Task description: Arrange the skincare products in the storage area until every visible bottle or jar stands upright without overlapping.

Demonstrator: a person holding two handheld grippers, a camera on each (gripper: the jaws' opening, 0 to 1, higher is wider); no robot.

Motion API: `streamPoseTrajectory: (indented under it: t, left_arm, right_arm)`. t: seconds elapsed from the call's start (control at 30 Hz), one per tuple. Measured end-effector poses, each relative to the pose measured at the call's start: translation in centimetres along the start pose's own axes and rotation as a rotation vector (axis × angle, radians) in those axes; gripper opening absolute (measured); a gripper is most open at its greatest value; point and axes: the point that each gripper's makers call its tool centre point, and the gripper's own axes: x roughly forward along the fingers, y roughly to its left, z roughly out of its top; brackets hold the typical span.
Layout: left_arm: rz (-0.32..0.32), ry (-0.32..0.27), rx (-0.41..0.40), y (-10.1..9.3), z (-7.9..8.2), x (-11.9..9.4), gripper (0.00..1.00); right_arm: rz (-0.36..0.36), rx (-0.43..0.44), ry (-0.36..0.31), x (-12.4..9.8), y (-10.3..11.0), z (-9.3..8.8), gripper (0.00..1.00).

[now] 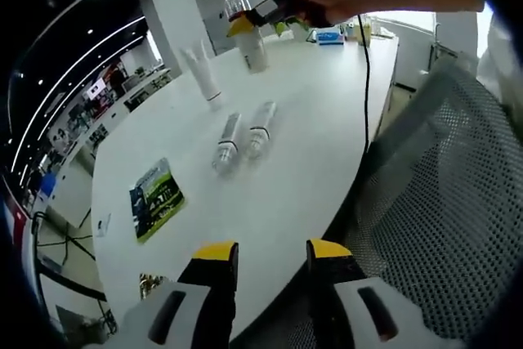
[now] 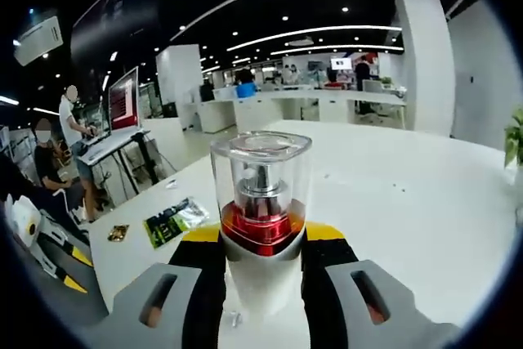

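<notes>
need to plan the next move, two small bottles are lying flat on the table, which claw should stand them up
Left. The left claw is open and empty, facing the two lying bottles. The right claw is shut on the clear-capped bottle.

The right gripper (image 2: 261, 247) is clamping its yellow-tipped fingers (image 2: 203, 239) on an upright clear-capped bottle (image 2: 260, 218) with a red collar, standing over the white tabletop (image 2: 392, 194); a green leaflet (image 2: 176, 220) is lying nearby.

Both tongs (image 1: 270, 255) (image 2: 261, 239): black jaws w/ yellow tips, grey bodies, black cable (image 1: 365, 63).
</notes>
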Motion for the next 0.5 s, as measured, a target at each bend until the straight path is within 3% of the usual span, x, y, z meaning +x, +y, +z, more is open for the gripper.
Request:
streamPoseTrajectory:
  t: [0.3, 0.5]
  left_arm:
    - [-0.019, 0.018, 0.008, -0.4, -0.4, 0.2, 0.33]
    - [0.004, 0.033, 0.005, 0.2, -0.7, 0.2, 0.3]
  right_arm:
    - [-0.017, -0.063, 0.07, 3.1, -2.0, -1.4, 0.32]
    - [-0.02, -0.087, 0.07, 4.7, -2.7, -1.3, 0.32]
